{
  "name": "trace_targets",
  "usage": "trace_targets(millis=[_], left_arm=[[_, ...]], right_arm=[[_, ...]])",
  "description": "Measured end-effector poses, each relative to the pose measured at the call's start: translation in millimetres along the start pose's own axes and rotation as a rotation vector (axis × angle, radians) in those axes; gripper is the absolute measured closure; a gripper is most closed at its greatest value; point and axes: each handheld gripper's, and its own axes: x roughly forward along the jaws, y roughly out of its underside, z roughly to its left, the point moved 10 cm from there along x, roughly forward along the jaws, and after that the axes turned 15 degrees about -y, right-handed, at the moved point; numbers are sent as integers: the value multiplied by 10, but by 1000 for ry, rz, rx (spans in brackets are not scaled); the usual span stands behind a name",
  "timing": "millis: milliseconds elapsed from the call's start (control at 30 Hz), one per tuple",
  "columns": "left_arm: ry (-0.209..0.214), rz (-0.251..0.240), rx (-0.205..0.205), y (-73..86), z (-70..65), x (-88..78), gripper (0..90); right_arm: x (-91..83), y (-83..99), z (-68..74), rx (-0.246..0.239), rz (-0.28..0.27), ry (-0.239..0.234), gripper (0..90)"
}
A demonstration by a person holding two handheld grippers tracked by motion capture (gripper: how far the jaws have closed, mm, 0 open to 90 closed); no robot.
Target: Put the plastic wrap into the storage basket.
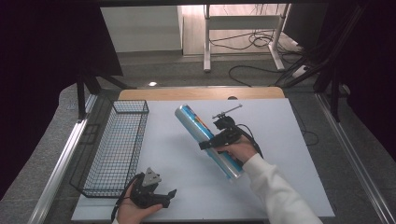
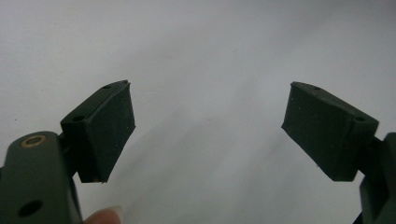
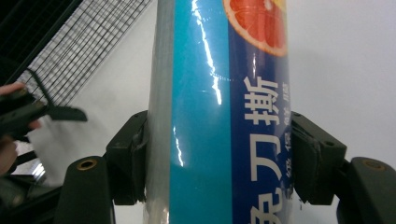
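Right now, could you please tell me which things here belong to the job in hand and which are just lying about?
In use:
- long blue plastic-wrapped roll, clamped by the right gripper
- black wire basket, probably
- left gripper, open

Lying about:
- floor cables
- metal desk frame

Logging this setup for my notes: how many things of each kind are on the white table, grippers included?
Grippers: 2, the left gripper and the right gripper
Wire basket: 1
Blue roll: 1
Total: 4
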Motion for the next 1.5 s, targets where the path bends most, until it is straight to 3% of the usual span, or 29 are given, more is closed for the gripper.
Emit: trace_targets(millis=[233, 433, 600, 633, 667, 733, 867, 900, 933, 1200, 1500], left_arm=[[33, -12, -41, -74, -34, 8, 157], [108, -35, -149, -228, -76, -19, 131], [177, -42, -215, -370, -121, -18, 128], [204, -56, -243, -455, -139, -26, 125], [204, -56, -243, -455, -139, -26, 122], [236, -69, -285, -560, -160, -38, 118], [325, -91, -367, -805, -212, -41, 111], [369, -97, -401, -907, -241, -25, 102], [369, -97, -401, -907, -241, -25, 99], [529, -107, -510, -1234, -337, 117, 96], [622, -113, -566, -1399, -461, 249, 125]], right_arm=[[-263, 343, 45, -15, -58, -8, 314], [-368, 542, 44, -6, -81, -18, 314], [-411, 591, 27, -1, -100, -15, 314], [-415, 593, 29, 1, -106, -11, 314], [-415, 593, 29, 1, -106, -11, 314], [-416, 599, 49, 7, -122, -13, 314], [-386, 611, 100, 14, -138, -29, 314], [-358, 626, 129, 7, -135, -31, 314], [-358, 626, 129, 7, -135, -31, 314], [-218, 644, 198, -3, -124, -43, 314], [-124, 599, 278, -32, -136, -49, 314]])
